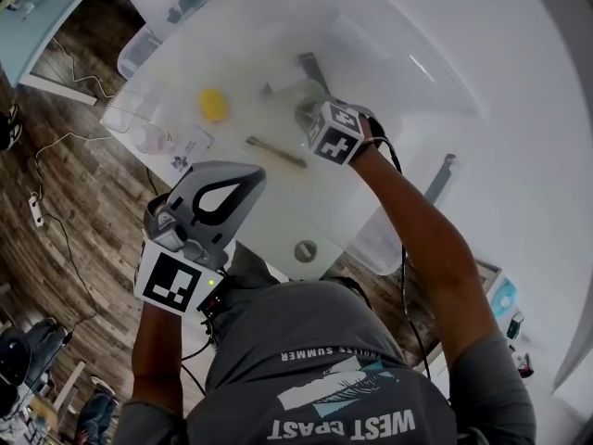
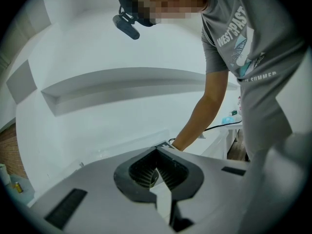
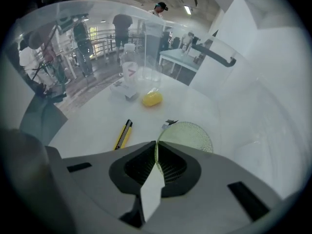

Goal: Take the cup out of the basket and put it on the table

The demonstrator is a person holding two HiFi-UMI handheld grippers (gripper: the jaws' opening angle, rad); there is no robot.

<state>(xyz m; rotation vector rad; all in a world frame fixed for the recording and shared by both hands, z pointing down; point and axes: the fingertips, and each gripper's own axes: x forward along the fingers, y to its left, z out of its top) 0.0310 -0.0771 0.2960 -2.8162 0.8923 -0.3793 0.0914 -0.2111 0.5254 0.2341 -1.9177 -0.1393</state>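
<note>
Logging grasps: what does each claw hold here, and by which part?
The right claw pinches the glass cup by its rim; the left claw holds nothing.

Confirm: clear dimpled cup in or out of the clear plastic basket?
In. The clear dimpled cup is within the walls of the clear plastic basket, rim pinched by the right hand-held gripper.

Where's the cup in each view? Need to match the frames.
Head view: cup upper centre, just left of the marker cube.
Left gripper view: not in it.
Right gripper view: cup lower centre, rim pinched between the fingers of the right gripper.
Shared landmark: yellow lump, in head and right gripper views.
</note>
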